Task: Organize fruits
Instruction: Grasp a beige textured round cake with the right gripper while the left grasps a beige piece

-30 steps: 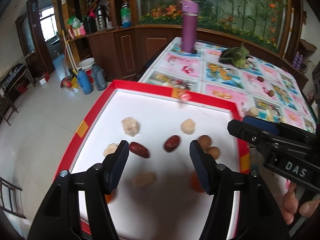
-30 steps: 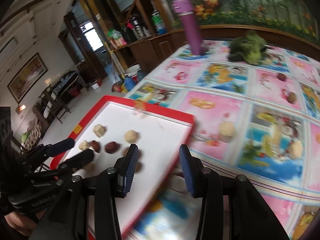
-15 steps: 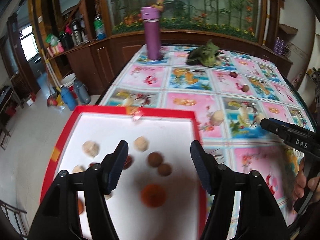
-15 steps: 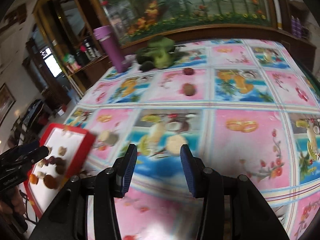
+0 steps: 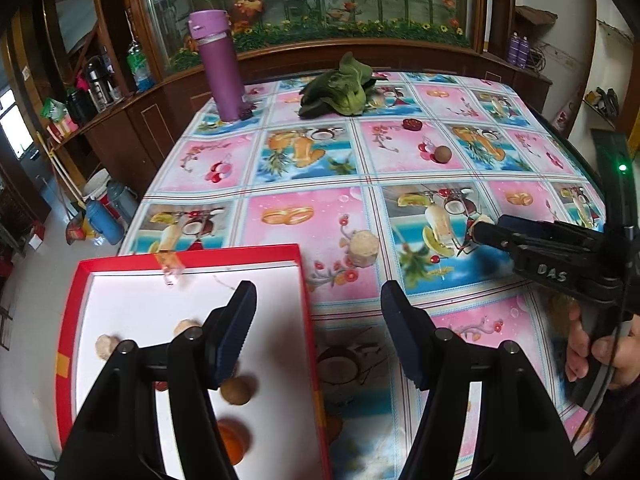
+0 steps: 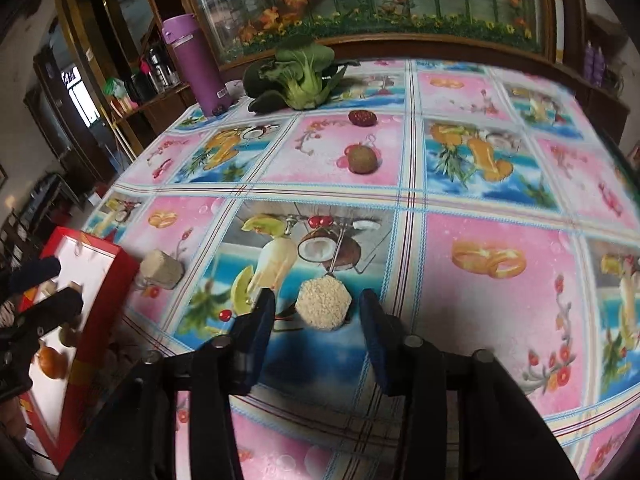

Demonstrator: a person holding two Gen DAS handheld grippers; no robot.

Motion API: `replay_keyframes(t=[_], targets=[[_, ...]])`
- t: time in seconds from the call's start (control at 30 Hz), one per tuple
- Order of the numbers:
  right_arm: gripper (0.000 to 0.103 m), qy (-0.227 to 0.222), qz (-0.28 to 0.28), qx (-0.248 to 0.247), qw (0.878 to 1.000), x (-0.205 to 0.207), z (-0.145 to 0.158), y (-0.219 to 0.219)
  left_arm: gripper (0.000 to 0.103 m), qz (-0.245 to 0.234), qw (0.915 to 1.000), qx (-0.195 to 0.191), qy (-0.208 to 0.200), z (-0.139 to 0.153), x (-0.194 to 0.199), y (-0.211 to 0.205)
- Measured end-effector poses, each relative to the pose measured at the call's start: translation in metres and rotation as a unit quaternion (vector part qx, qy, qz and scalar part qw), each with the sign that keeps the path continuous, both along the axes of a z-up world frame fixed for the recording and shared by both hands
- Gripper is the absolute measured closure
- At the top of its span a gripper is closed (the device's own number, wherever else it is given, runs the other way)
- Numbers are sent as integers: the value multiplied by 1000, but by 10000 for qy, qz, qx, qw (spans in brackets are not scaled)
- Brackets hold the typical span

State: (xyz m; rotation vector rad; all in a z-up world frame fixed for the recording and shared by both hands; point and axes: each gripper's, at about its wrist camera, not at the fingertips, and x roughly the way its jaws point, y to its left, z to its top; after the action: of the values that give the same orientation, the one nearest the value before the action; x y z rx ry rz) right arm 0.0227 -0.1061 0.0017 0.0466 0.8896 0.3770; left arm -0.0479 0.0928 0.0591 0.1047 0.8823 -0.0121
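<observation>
Between the closing, not yet touching jaws of the right hand-held gripper [image 6: 316,316] lies a pale puffed cake [image 6: 323,303].

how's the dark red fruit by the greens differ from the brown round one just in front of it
The dark red fruit is glossy and slightly oblong; the brown round fruit is dull, rough-skinned and rounder. The red one lies nearer the leafy greens, the brown one nearer the right gripper. Both rest loose on the tablecloth, outside the tray.

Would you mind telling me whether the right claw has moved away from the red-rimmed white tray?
Yes. The right claw has swung rightwards off the red-rimmed white tray onto the tablecloth, its jaws closing around a pale rice-cake piece.
</observation>
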Motion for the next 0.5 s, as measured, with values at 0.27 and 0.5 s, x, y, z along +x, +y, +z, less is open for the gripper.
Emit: replay_keyframes(t=[0.27, 0.5], targets=[[76, 19, 11, 77, 10000, 0, -2, -8, 37, -103, 9998, -116, 136, -8, 26, -13], [76, 183, -37, 293, 9994, 1, -2, -15, 37, -126, 9992, -18, 378, -22, 58, -34]])
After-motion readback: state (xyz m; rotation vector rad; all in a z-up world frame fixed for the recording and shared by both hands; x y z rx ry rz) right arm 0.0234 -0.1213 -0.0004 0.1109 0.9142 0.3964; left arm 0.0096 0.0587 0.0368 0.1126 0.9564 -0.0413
